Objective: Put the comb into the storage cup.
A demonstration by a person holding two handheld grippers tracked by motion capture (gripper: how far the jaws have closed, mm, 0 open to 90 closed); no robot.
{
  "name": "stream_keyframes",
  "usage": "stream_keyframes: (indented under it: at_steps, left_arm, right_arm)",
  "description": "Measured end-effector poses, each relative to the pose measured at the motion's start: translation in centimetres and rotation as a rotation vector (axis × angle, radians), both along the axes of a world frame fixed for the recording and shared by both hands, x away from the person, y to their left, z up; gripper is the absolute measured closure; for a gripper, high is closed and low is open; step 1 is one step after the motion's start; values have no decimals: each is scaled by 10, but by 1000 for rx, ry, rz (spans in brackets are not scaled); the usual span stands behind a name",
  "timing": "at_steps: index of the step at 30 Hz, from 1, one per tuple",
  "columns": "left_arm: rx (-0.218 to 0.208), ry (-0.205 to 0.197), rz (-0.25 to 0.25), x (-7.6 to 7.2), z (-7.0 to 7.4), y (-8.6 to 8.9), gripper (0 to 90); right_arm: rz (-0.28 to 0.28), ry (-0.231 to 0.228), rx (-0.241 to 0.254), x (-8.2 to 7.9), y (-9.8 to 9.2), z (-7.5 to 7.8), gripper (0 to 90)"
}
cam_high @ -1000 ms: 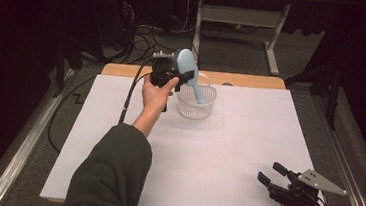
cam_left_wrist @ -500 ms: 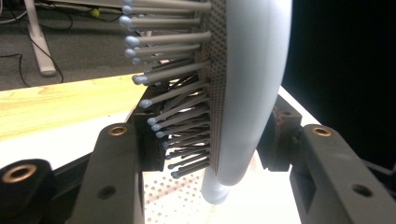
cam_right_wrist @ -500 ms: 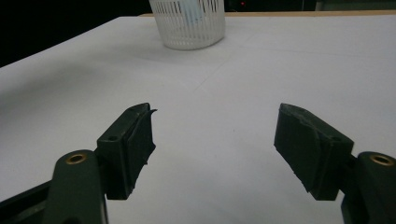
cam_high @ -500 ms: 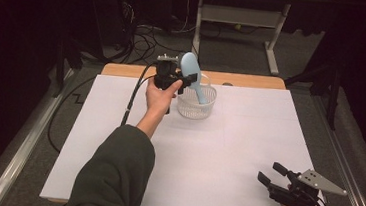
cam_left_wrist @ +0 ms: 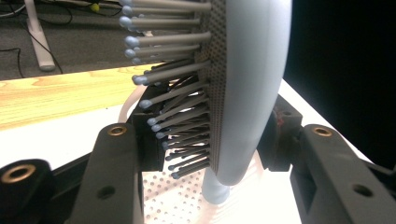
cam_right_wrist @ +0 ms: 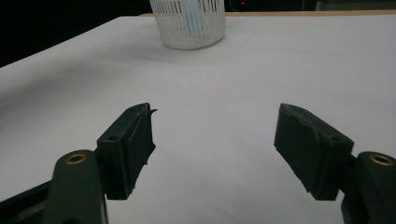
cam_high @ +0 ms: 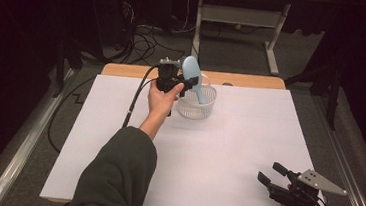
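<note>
A pale-blue hairbrush [cam_high: 193,76] hangs handle-down over a white slotted basket [cam_high: 196,109] at the far side of the table [cam_high: 248,139], clamped in the person's left gripper [cam_high: 175,80]. The handle tip dips inside the basket rim; whether it touches the bottom can't be told.

The brush looks light and stiff: hard plastic shell w/ a smooth, prob. slippery curved back, and rows of ball-tipped bristles [cam_left_wrist: 168,84] that would give under pressure. In the left gripper view the jaws stand nearly shut across the lower head, one pad against the rounded back [cam_left_wrist: 254,93], the other in among the bristles. That's a workable hold, though the narrow neck or handle would likely seat more firmly than springy pins. Nothing about it seems fragile.

The right gripper [cam_high: 277,184] rests near the table's near-right corner, well apart from the basket [cam_right_wrist: 189,21], jaws spread wide w/ nothing between them but bare white tabletop [cam_right_wrist: 224,121].
</note>
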State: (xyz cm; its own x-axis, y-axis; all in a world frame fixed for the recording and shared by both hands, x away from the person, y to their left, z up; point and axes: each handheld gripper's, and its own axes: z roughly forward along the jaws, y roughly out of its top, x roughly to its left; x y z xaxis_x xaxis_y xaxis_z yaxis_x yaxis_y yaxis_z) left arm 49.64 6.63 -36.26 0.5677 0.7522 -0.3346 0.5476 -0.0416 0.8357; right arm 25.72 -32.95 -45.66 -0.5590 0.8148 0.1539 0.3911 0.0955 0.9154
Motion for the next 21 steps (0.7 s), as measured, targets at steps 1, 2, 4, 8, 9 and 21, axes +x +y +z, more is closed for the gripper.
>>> stream_keyframes:
  at_steps: [1, 2, 4, 8, 9, 21]
  left_arm:
    - [2, 0, 1, 0, -1, 0, 522]
    - [6, -1, 1, 0, -1, 0, 520]
    - [8, -4, 5, 0, -3, -1, 518]
    - [18, -3, 1, 0, -6, -2, 516]
    - [20, -3, 1, 0, -7, -3, 516]
    - [35, -10, -3, 0, -12, -6, 514]
  right_arm:
    - [1, 0, 0, 0, 0, 0, 291]
    - [1, 1, 0, 0, 0, 0, 291]
    - [1, 1, -1, 0, 0, 0, 291]
    - [2, 1, -1, 0, 0, 0, 291]
    - [1, 1, 0, 0, 0, 0, 291]
    - [3, 1, -1, 0, 0, 0, 291]
